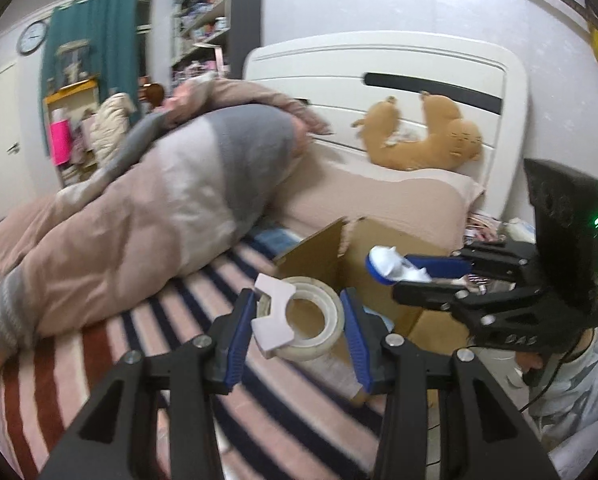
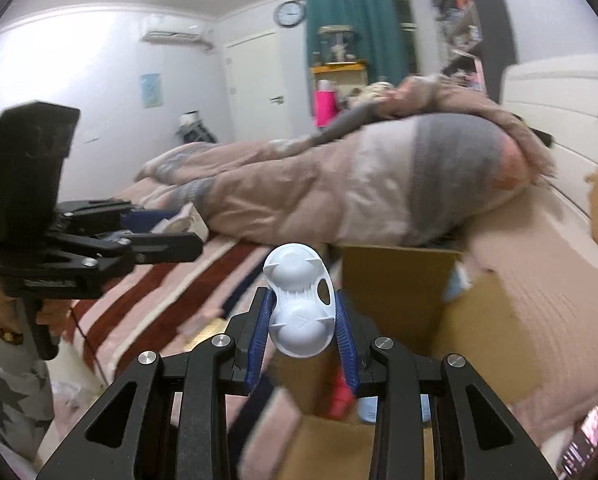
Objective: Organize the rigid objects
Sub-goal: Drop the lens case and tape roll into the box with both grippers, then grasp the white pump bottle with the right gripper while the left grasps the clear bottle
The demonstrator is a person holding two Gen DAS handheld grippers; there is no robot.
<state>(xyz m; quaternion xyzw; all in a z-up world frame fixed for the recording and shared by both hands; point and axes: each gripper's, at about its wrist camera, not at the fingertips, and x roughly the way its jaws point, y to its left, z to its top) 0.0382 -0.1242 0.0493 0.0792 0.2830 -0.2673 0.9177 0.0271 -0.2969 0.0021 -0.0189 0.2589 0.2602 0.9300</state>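
Note:
My left gripper (image 1: 299, 316) is shut on a roll of clear tape (image 1: 313, 320) with a pale pink dispenser clip, held above the striped bed just left of an open cardboard box (image 1: 379, 248). My right gripper (image 2: 301, 316) is shut on a light blue plastic double-cup case (image 2: 299, 304), held over the box (image 2: 403, 292). In the left wrist view the right gripper (image 1: 411, 276) and its case (image 1: 391, 266) hang over the box. In the right wrist view the left gripper (image 2: 167, 236) is at the left above the bed.
A heaped pink and grey duvet (image 1: 139, 208) lies on the striped sheet (image 1: 111, 344). A brown plush toy (image 1: 423, 136) leans on the white headboard (image 1: 379, 64). Red and blue items (image 2: 341, 396) lie inside the box. Shelves and a teal curtain stand behind.

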